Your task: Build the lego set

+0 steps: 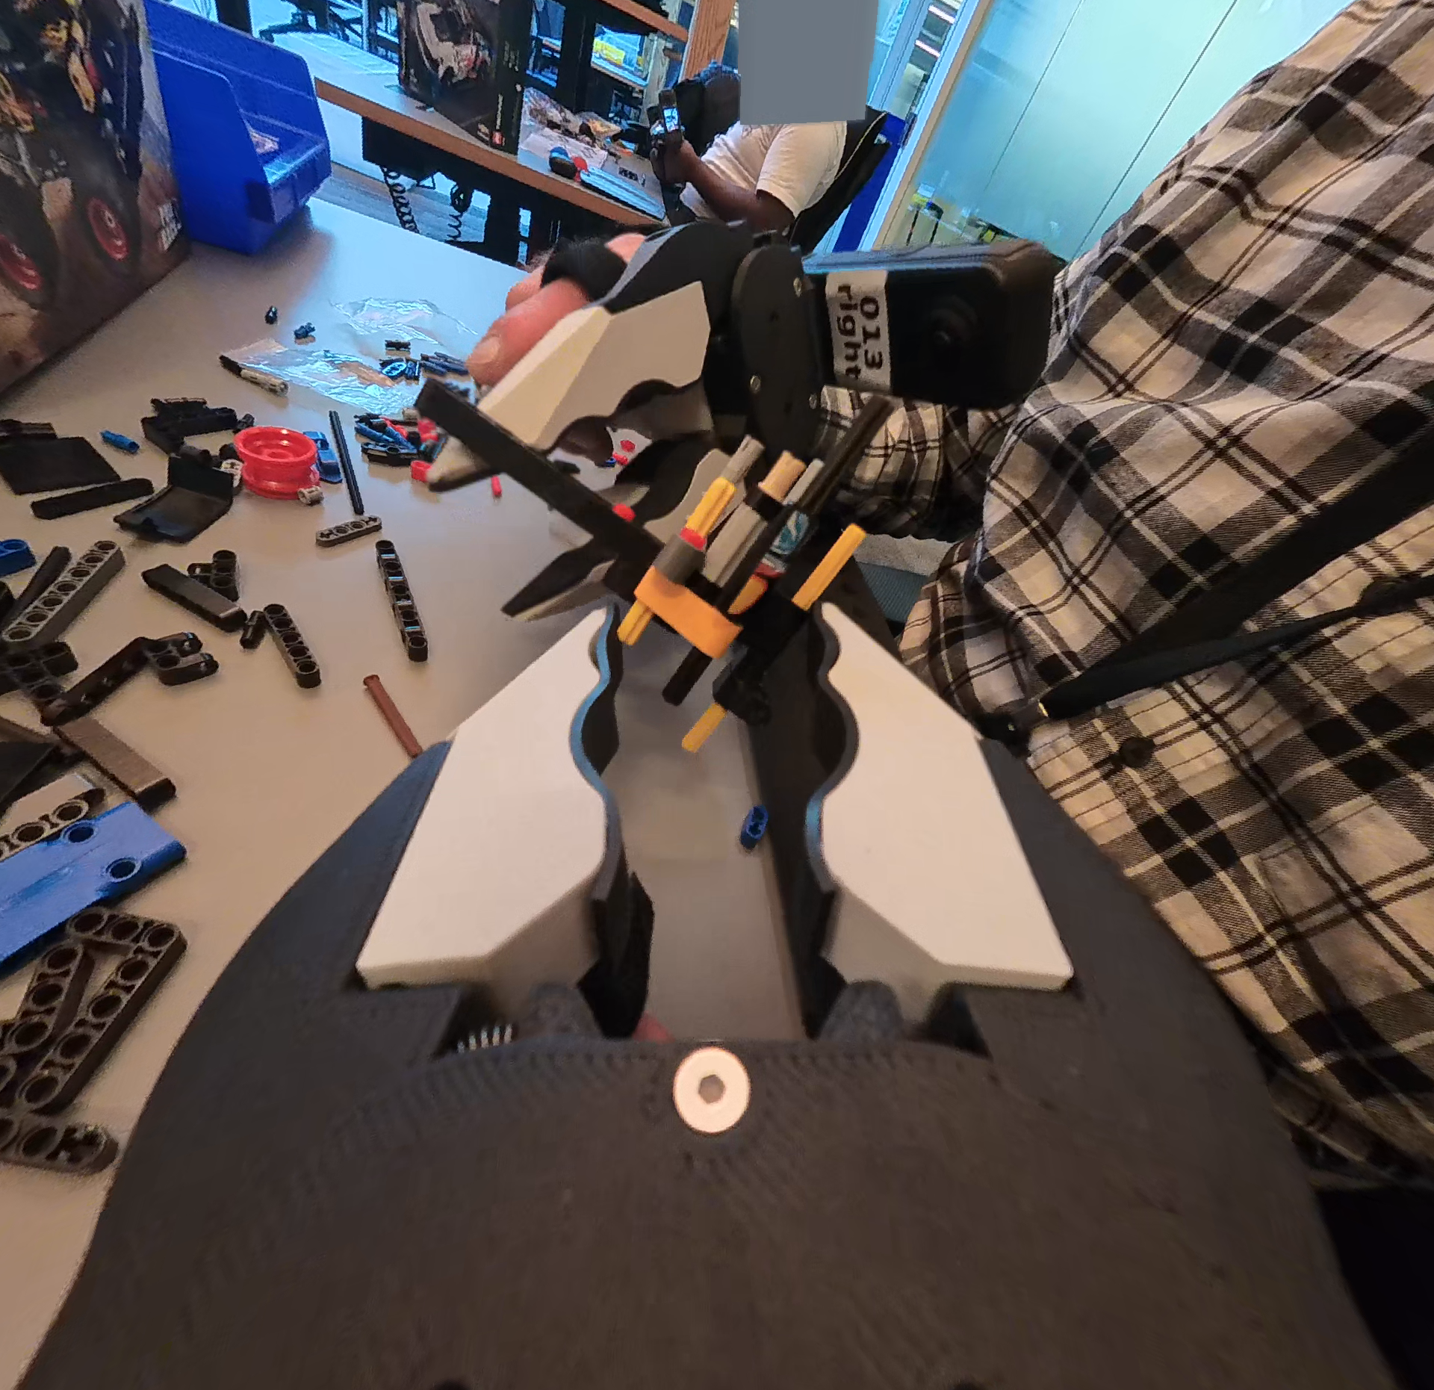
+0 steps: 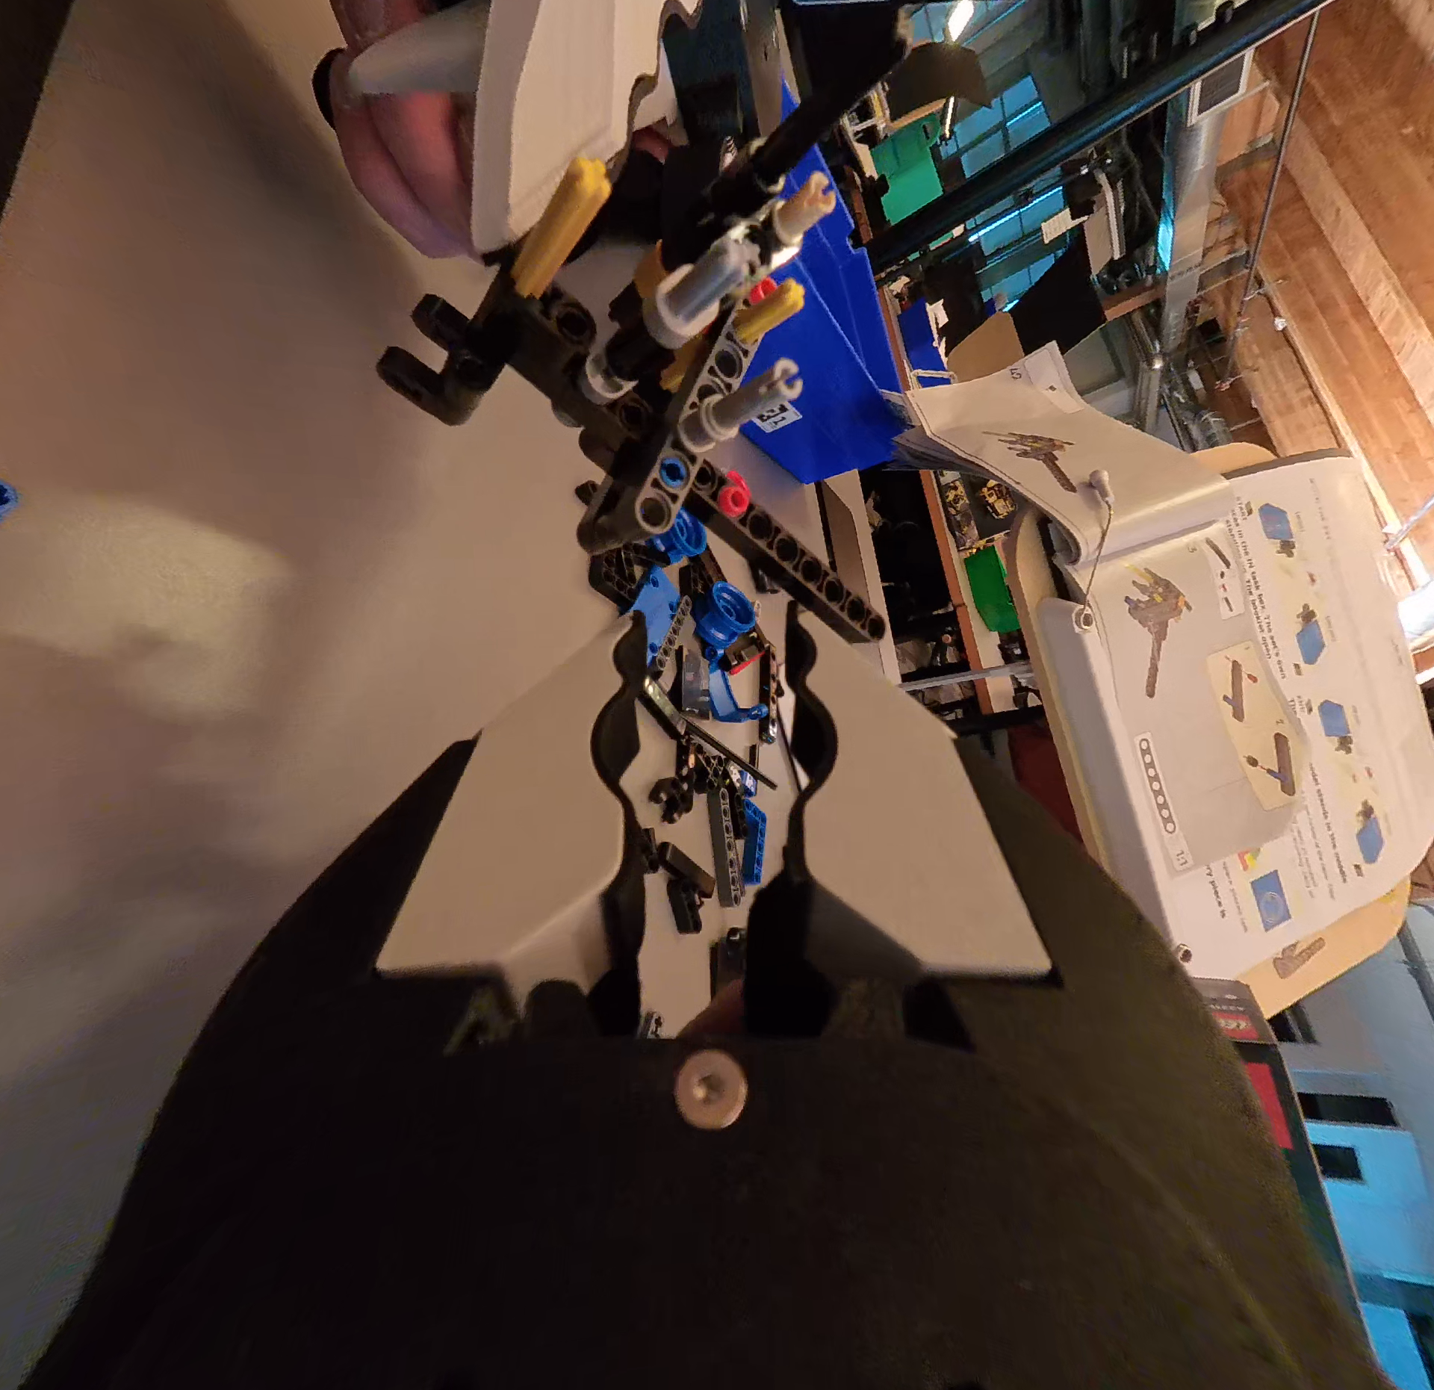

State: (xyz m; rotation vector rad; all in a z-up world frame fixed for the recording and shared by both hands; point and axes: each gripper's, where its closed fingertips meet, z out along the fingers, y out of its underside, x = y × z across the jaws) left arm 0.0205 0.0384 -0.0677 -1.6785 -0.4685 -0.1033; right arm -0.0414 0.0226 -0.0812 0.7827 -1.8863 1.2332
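Tabletop (image 1: 256, 740) carries loose black, blue and red parts, a red wheel (image 1: 275, 460) among them. Left gripper (image 1: 718, 615) is raised above it, fingers closed on the base of the lego assembly (image 1: 722, 569), a black-orange cluster with yellow pegs held in the air. Right gripper (image 2: 710, 646) is rolled sideways, fingers narrowly apart, holding nothing, tips just short of the assembly's long black beam (image 2: 784, 553).

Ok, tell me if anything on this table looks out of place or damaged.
Nothing looks damaged. Loose parts lie scattered over the table, a red wheel hub among them, as expected mid-build. The partly built assembly is held in the air between both grippers.
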